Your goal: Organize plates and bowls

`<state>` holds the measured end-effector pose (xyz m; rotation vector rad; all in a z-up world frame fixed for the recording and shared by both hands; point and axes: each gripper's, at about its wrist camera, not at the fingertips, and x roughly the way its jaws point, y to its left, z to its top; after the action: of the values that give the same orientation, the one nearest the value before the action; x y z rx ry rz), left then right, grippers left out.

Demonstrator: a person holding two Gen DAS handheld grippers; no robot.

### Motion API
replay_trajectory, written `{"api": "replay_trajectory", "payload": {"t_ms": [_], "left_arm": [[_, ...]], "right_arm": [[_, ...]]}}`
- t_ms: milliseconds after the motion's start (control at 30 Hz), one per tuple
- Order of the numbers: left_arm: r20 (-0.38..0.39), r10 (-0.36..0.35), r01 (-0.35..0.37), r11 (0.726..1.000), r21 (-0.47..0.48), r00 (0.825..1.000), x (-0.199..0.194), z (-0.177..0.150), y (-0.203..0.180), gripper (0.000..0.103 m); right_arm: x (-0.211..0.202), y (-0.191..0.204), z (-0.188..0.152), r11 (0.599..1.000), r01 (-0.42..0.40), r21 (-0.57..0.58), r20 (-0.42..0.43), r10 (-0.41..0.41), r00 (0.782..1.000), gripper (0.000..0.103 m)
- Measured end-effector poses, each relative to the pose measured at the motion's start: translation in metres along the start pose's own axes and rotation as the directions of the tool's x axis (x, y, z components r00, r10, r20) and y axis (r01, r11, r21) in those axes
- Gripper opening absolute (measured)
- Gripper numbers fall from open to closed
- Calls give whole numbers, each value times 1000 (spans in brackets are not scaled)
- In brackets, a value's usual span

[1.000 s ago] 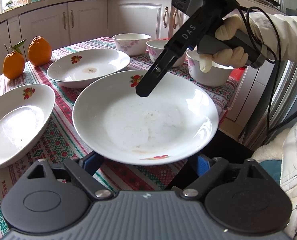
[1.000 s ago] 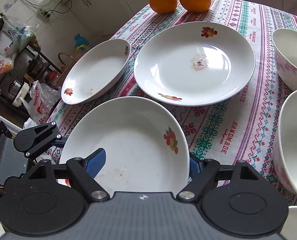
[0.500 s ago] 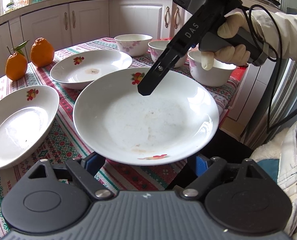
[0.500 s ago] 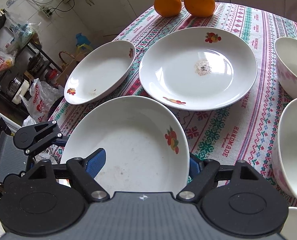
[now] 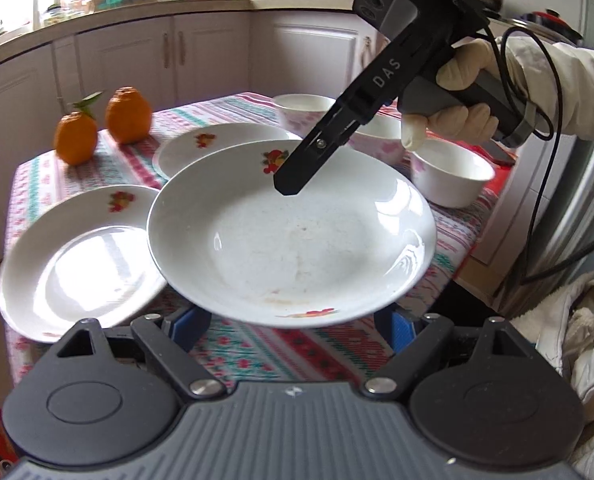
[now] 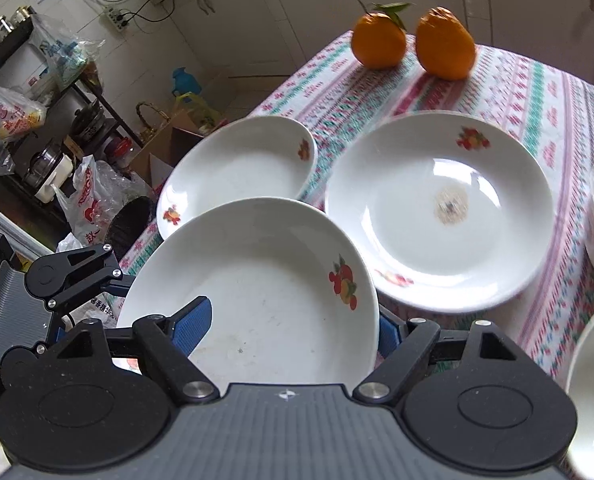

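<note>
"DAS" in pale letters on black body of right gripper [image 5: 297, 184], far right, left wrist view. Red characters on plastic bag [image 6: 91, 200], left, right wrist view: unreadable.

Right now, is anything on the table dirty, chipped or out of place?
The far round plate has a brownish residue spot at its centre. The lifted plate shows faint smears and a reddish streak near its rim. No chips or spills are visible. The two oranges sit among the dishes.

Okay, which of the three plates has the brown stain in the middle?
The round plate lying on the tablecloth nearest the two oranges. The oval plate beside it and the lifted plate have none.
</note>
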<state>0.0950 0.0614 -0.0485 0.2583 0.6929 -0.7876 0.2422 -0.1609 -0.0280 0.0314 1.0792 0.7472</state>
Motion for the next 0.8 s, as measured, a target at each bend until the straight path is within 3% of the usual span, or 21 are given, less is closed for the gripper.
{"api": "replay_trajectory", "payload": {"t_ms": [400,800], "left_arm": [[-11,141,-142,986,-89,990,-22,-5,50,88],[-33,168,-171,970,-172,985,-21,-14,82,88]], "right_arm": [[55,35,81,986,-80,-146,-11,79,997,86],[101,38,111,980,-130,-154,-48,124,991,87]]}}
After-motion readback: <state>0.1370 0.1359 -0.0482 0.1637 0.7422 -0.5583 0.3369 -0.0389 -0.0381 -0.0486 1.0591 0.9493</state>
